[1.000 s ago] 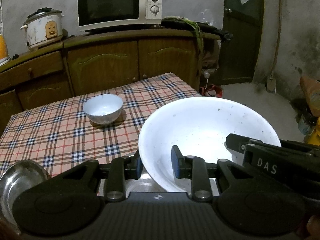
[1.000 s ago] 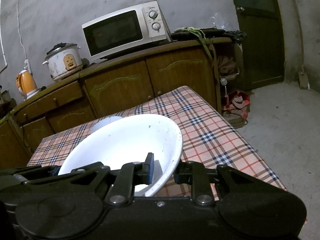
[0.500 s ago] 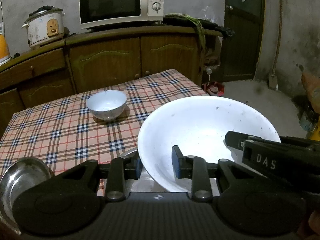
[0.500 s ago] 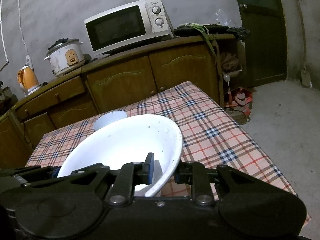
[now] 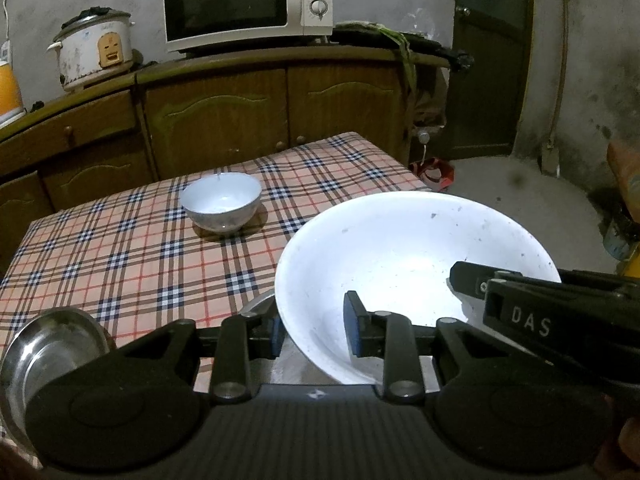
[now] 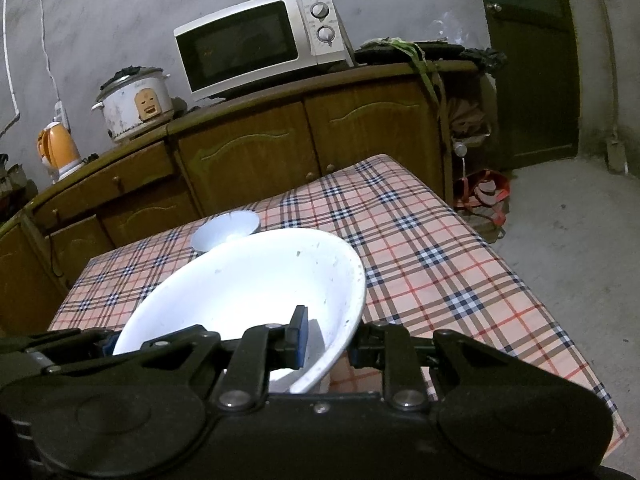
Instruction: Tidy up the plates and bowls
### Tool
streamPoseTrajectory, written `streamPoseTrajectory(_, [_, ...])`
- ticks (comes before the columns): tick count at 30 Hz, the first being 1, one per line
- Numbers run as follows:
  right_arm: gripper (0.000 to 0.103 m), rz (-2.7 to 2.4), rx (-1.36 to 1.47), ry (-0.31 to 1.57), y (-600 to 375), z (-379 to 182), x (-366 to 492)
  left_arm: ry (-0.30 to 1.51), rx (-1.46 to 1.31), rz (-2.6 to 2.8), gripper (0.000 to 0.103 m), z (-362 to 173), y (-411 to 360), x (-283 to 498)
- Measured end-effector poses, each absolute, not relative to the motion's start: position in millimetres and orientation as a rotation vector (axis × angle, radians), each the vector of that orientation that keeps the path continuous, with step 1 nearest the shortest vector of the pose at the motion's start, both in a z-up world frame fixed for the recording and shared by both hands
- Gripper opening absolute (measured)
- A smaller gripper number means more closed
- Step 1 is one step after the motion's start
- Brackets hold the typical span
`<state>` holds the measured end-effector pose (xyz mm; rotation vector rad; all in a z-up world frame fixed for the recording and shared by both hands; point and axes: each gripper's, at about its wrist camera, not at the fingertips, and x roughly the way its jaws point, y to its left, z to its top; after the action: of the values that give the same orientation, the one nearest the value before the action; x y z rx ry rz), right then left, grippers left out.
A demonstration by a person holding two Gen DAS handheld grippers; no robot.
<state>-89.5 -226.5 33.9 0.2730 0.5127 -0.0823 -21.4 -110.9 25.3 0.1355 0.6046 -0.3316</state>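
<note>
A large white bowl (image 5: 400, 256) is held tilted above the checked table (image 5: 120, 256). My left gripper (image 5: 314, 338) is shut on its near rim, one finger inside and one outside. My right gripper (image 6: 326, 340) is shut on the bowl's (image 6: 256, 284) right rim; it shows at the right in the left wrist view (image 5: 520, 308). A small white bowl (image 5: 221, 206) stands upright farther back on the table, also in the right wrist view (image 6: 224, 234). A steel dish (image 5: 48, 352) sits at the near left. Another steel rim (image 5: 256, 304) peeks out under the large bowl.
A wooden sideboard (image 5: 216, 116) stands behind the table with a microwave (image 5: 244, 0), a rice cooker (image 5: 94, 54) and an orange kettle (image 6: 58, 150). A dark door (image 6: 532, 60) and bare floor (image 6: 580, 232) lie to the right. The table's right edge (image 6: 500, 252) drops off.
Both grippers have lifted the large white bowl a little and drawn back; the table and small bowl sit lower and farther in view. Both grips are unchanged.
</note>
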Motion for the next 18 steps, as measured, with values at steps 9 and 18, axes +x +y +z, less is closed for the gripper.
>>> streamPoseTrajectory(9, [0.026,-0.073,0.269,0.522,-224.0,31.7,-86.8,0.61,0.135,-0.328,0.03,23.7,-107.1,-20.9])
streamPoseTrajectory(18, [0.026,-0.066,0.265,0.531,-221.1,28.3,-84.7,0.619,0.134,-0.322,0.03,21.2,-103.5,-19.5])
